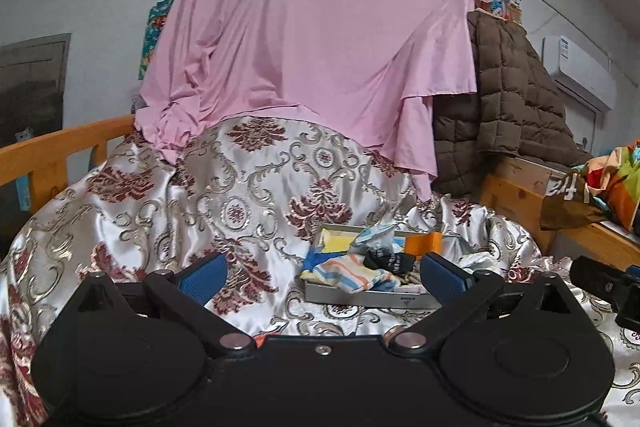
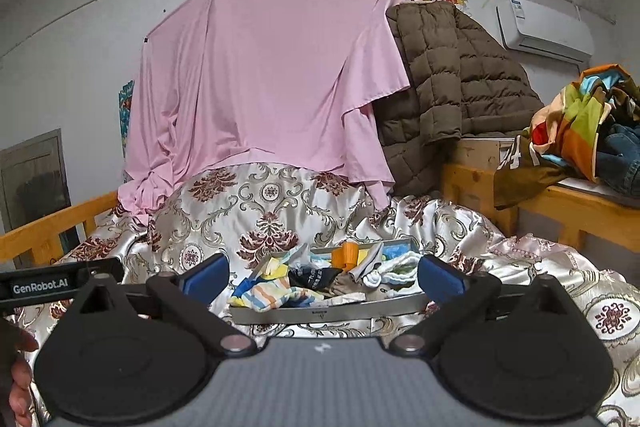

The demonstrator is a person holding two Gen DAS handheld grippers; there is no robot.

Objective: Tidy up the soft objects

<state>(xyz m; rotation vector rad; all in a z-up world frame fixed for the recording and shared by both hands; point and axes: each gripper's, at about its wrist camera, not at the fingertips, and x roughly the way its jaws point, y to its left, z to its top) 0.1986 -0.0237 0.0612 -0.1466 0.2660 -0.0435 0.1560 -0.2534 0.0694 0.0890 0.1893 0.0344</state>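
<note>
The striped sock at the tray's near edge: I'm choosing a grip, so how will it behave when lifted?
The striped sock lies crumpled and draped over the tray rim, so it will likely hang limp. It looks light. It touches the dark sock, which might drag along.

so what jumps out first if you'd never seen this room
A big pink sheet hangs from a wall line, draped down behind the bed. Below it, a shiny floral bedspread covers the bed, and on it lies a metal tray heaped with colourful socks, just ahead of both open grippers.
</note>
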